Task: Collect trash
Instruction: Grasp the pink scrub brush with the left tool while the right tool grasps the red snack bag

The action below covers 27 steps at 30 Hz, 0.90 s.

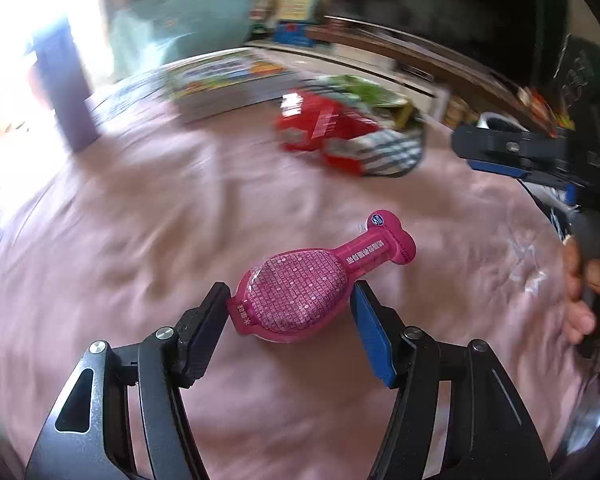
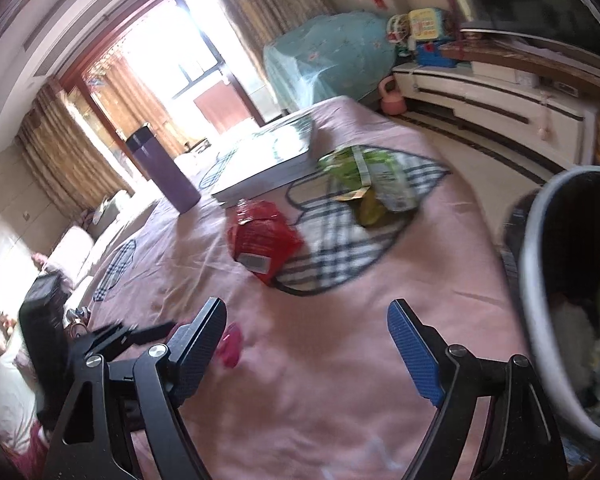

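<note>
A pink drumstick-shaped snack packet lies between the fingers of my left gripper, above the pink tablecloth. The black finger touches its left end; the blue one stands at its right edge. In the right wrist view a bit of the packet shows beside the black finger. My right gripper is open and empty over the cloth. A red wrapper and a green wrapper lie farther back. A trash bin with rubbish inside stands at the right.
A stack of books and a purple tumbler stand at the far side of the table. A transparent plastic scrap lies right of the packet. A TV cabinet runs along the right wall.
</note>
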Tool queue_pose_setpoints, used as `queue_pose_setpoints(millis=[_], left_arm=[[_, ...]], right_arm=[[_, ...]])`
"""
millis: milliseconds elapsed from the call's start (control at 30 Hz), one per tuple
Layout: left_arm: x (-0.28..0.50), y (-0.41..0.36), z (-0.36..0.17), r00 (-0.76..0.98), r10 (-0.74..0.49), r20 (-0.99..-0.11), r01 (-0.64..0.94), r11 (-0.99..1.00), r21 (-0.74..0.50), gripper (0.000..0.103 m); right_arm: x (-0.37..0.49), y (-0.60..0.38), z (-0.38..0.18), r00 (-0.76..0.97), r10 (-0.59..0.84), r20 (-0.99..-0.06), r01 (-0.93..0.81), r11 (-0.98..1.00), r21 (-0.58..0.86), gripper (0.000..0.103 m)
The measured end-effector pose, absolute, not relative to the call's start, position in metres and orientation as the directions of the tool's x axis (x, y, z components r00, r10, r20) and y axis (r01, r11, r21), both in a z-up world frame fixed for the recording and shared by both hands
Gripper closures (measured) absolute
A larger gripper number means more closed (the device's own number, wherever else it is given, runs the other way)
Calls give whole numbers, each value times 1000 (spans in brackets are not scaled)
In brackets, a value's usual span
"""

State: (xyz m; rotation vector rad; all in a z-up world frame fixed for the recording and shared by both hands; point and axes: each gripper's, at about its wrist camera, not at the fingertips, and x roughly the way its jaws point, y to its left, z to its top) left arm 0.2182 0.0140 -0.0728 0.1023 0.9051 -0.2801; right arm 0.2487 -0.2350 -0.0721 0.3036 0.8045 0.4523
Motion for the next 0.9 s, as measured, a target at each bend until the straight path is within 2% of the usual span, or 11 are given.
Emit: queue_pose_setpoints(millis=[167,367,400,500,567,600,633,667,733,900], left_arm=[[200,50,-75,603,-163,-781,129,986,-106,40],[199,55,-83,597,-161,-786,99,987,-126,39],[200,55,-83,595,-162,-787,102,987,-126,38],[200,53,-85,594,-169,-786,117,986,-123,37],[198,53,-85,596,-184,-782,133,983,-129,39],[198,52,-84,597,-194,-779,143,981,-134,41],[197,52,-84,597,-201,-777,150,979,-138,42],[196,51,-84,596,-211,-775,163,977,-141,53],[196,49,-83,594,-216,-775,176,975,-136,53],[193,40,-81,593,-234,-771,209,969,-133,61]], right_arm=[[276,-197,-77,579,518,-629,-307,854,421,19],[310,-170,-85,572,504,-647,-298,863,408,19],[313,-167,-87,569,503,-651,-299,864,406,22],[314,-163,-92,559,486,-672,-299,874,383,62],[306,-164,-88,576,490,-655,-311,872,378,72],[300,-164,-85,584,486,-650,-318,874,368,80],[291,-165,-80,595,480,-645,-324,877,353,84],[288,-166,-77,599,480,-641,-326,877,351,85],[271,-176,-71,606,492,-625,-323,870,372,86],[232,-203,-63,620,497,-607,-305,866,397,89]])
